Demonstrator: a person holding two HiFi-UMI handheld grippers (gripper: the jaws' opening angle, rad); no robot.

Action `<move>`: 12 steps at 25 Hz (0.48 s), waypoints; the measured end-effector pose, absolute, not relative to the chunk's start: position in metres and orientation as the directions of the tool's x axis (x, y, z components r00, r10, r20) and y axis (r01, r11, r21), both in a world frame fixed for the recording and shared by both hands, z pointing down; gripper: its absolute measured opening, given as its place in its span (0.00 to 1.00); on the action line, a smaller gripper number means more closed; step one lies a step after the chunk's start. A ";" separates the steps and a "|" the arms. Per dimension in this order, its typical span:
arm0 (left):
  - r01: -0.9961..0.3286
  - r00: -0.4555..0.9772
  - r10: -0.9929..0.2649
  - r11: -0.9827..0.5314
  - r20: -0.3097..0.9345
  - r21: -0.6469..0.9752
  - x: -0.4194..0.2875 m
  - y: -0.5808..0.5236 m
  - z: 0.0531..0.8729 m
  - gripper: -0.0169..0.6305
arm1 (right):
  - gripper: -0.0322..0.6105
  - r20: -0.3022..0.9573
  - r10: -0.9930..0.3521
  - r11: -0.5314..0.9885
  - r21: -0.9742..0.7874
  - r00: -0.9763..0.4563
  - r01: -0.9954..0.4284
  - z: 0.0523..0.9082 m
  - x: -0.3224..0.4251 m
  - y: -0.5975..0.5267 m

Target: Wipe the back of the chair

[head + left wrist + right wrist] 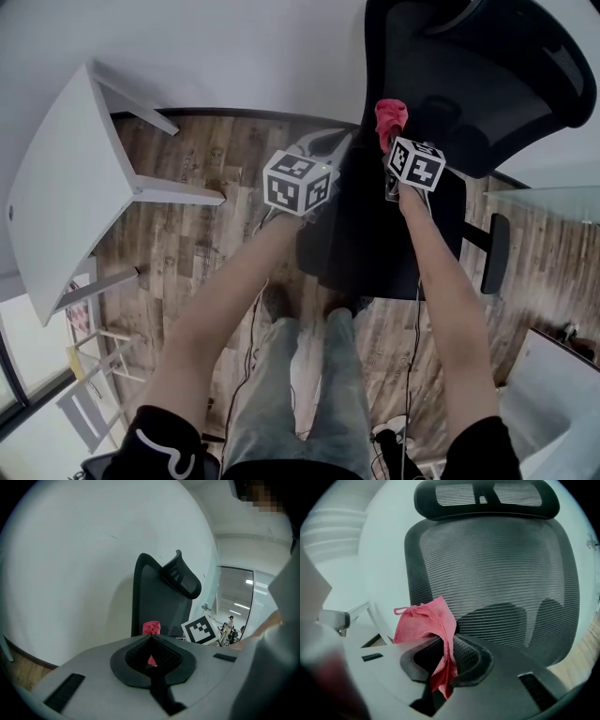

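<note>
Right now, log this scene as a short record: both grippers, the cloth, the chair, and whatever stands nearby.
left gripper: jaws together, nothing held, aimed toward the chair back
right gripper: shut on the pink cloth
pink cloth: bunched, sticking up out of the jaws, in front of the chair back; contact not clear
chair back: black mesh, upright, headrest on top
nearby: white table at the person's left, wood floor
</note>
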State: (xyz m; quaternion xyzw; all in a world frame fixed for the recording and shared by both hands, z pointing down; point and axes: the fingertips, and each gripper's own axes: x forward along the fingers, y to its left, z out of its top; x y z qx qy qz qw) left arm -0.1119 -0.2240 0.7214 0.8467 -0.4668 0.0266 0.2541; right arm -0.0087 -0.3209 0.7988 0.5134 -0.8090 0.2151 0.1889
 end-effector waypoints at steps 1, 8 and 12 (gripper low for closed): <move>-0.802 0.567 -0.774 -0.440 0.281 0.404 -0.104 -0.226 0.721 0.06 | 0.16 0.528 -0.750 0.378 -0.150 -0.397 -0.914 0.799 0.000 -0.323; -0.795 0.584 -0.761 -0.467 0.283 0.387 -0.043 -0.242 0.714 0.06 | 0.16 0.536 -0.763 0.346 -0.136 -0.362 -0.928 0.799 0.072 -0.337; -0.796 0.587 -0.753 -0.471 0.296 0.381 -0.010 -0.249 0.718 0.06 | 0.16 0.538 -0.765 0.346 -0.121 -0.354 -0.930 0.801 0.111 -0.341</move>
